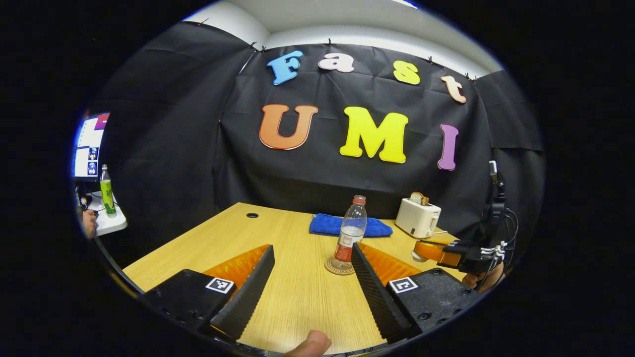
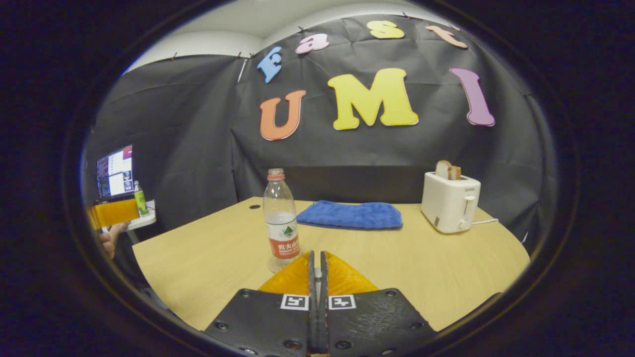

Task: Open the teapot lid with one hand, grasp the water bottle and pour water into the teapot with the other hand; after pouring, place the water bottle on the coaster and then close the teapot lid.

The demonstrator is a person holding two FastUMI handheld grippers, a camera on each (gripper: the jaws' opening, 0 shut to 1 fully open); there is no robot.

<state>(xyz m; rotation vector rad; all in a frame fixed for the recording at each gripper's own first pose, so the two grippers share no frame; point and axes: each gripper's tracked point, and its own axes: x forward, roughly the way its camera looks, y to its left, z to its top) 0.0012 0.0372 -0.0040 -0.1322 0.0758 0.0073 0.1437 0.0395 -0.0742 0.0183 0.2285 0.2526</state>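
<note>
- Water bottle [image 1: 350, 234] stands upright on the coaster [image 1: 339, 267], mid-table: long axis vertical, cap up. Looks like the put-down step is done (teapot's whereabouts: can't tell).
- Left gripper [image 1: 311, 277]: fingers spread wide, holding nothing, bottle just ahead betw. the tips, apart from both. Prob. a release pose.
- Right gripper [image 2: 317, 277]: fingers pressed together, nothing betw. them; bottle just ahead to its left.
- Blue cloth [image 2: 351, 215] and toaster [image 2: 450, 202] sit behind, near the wall.
</note>
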